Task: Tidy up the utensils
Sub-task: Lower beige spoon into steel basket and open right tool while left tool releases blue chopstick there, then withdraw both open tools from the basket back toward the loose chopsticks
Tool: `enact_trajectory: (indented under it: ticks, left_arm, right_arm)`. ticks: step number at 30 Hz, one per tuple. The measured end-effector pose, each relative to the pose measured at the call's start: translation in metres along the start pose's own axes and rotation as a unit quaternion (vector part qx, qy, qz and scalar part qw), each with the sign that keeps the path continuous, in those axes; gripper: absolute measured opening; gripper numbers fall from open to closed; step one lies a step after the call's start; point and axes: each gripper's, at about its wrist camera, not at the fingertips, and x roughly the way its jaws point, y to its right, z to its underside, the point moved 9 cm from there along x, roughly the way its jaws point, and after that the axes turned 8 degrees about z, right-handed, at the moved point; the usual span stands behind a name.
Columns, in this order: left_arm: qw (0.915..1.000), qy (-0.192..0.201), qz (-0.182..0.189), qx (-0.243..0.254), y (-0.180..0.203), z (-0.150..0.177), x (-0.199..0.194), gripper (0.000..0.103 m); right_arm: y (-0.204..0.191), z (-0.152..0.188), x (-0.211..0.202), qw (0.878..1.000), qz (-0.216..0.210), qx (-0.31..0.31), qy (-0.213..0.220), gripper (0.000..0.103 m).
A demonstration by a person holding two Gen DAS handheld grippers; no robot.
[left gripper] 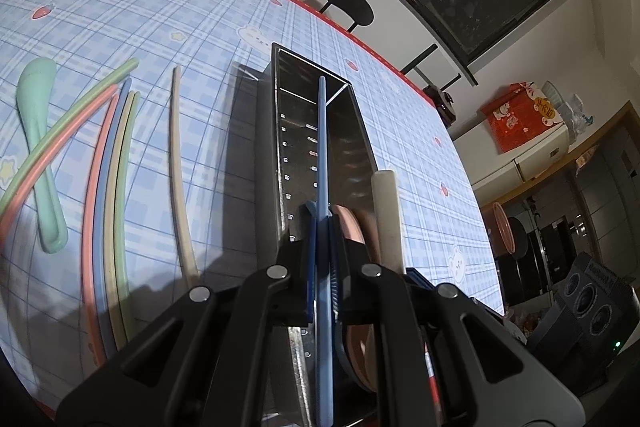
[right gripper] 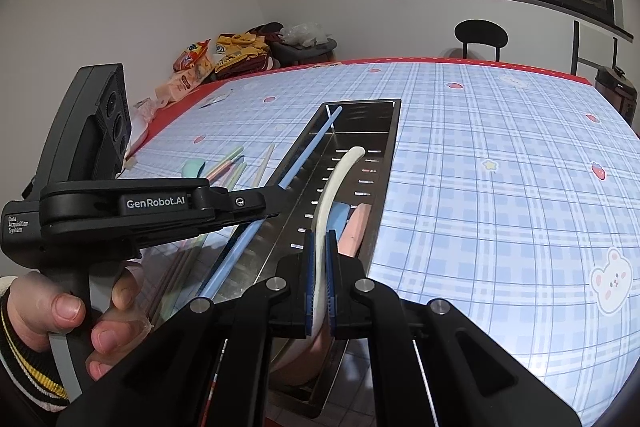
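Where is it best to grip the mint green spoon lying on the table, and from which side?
Grip the mint green spoon at mid-handle, coming from above with jaws across it. The handle is narrow and lies flat, but the green chopstick crosses over it, so probably take hold below that crossing.

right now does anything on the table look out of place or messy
Nothing is spilled or broken. The loose chopsticks left of the metal holder lie crossed rather than lined up, two of them over a green spoon. Both grippers hold utensils over the holder.
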Motion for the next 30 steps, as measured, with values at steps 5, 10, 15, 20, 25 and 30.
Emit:
enact_trajectory:
  ticks: [5, 10, 15, 20, 25, 30]
  left_arm:
    - [1.0, -0.002, -0.001, 0.003, 0.001, -0.001, -0.001, 0.01]
    - [0.9998, 0.001, -0.004, 0.019, 0.004, -0.003, -0.005, 0.012]
    - [0.9983, 0.023, -0.014, 0.052, 0.009, -0.014, -0.023, 0.032]
    - [0.9945, 0.054, -0.033, 0.083, 0.007, -0.029, -0.05, 0.059]
    - [0.9873, 0.076, -0.068, 0.122, -0.002, -0.042, -0.08, 0.096]
    - [0.9728, 0.088, -0.101, 0.189, -0.009, -0.05, -0.11, 0.097]
  right_arm:
    - [0.002, -0.003, 0.0, 1.0, 0.002, 0.004, 0.002, 0.007]
    - [0.001, -0.009, -0.008, 1.0, 0.006, 0.0, 0.016, 0.012]
    - [0.003, -0.02, -0.024, 0.999, 0.026, 0.002, 0.048, 0.05]
    - [0.006, -0.03, -0.043, 0.995, 0.054, 0.011, 0.081, 0.093]
    - [0.005, -0.035, -0.052, 0.993, 0.07, 0.018, 0.091, 0.097]
    - [-0.006, -0.033, -0.046, 0.993, 0.086, 0.006, 0.077, 0.097]
